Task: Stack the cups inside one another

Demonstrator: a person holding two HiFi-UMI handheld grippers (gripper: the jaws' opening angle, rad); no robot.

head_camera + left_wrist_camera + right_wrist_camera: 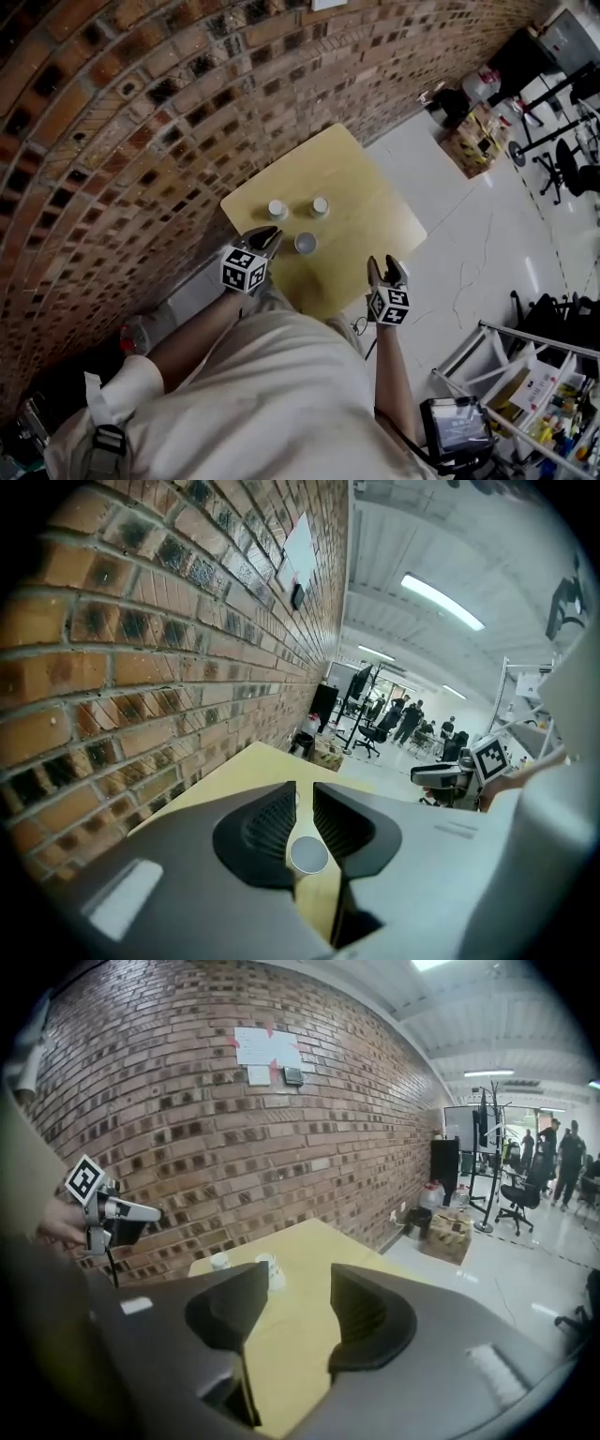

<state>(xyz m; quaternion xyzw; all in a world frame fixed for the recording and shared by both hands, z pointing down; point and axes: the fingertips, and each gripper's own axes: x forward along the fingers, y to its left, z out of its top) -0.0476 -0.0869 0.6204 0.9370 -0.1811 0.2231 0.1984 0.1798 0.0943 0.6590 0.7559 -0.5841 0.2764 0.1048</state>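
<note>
Cups, three of them, stand on the yellow table [375,220], all apart and none nested: a near cup [306,244] just beside the left gripper [263,240], and behind it a far-left cup [277,209] and a far-right cup [320,206] closer to the brick wall [94,141]. The step in hand looks like the first pick. The left gripper hangs above the table's near side with its jaws set narrow, leaving only a slim gap and nothing pinched. The right gripper [386,270], well apart on the other side, holds its jaws wide and empty. To pick well, the left jaws likely need to spread wider than the cup before descending. They should then straddle its wall squarely, close gently so the wall does not buckle, and lift straight before lining up over another cup. The left gripper view shows what the head view cannot: the near cup's round top sits in line with the slit between the jaws, farther off and untouched. The right gripper view shows two of the cups side-on past its left jaw, with the left gripper clear of the table; the third cup is not visible there.
</note>
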